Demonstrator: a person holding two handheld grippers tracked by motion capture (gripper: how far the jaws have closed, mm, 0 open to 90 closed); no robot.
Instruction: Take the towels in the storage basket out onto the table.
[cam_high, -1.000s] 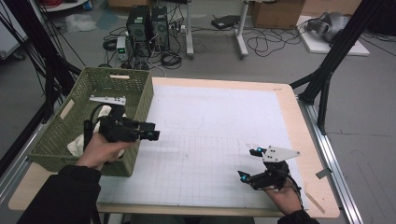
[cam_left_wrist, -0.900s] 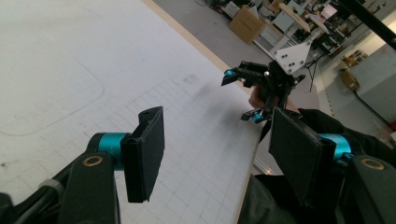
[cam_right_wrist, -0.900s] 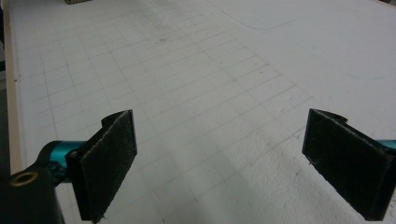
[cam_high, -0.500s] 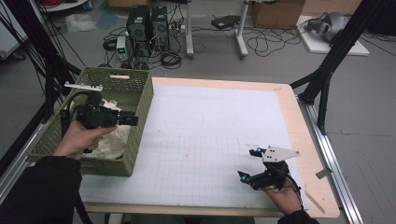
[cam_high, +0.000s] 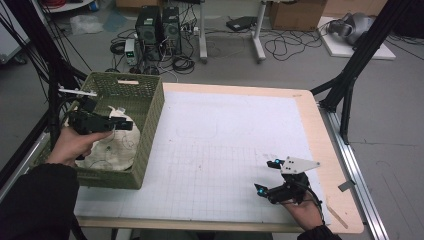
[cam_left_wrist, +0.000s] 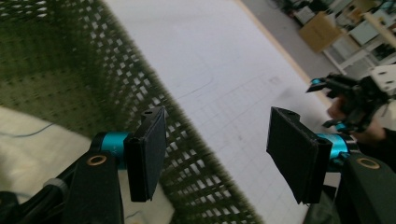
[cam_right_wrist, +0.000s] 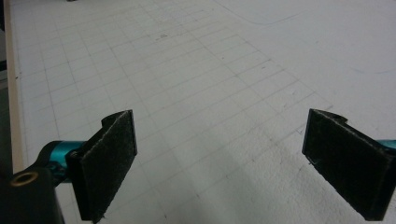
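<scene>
Basket (cam_high: 150, 120) wall beside L gripper (cam_high: 122, 126).

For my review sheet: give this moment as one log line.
left gripper: jaws open, empty, over cloth in green basket | right gripper: jaws open, empty, over gridded mat

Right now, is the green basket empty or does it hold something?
Not empty. The green basket holds a crumpled cream cloth on its floor; the left claw hovers open above it, gripping nothing.
</scene>
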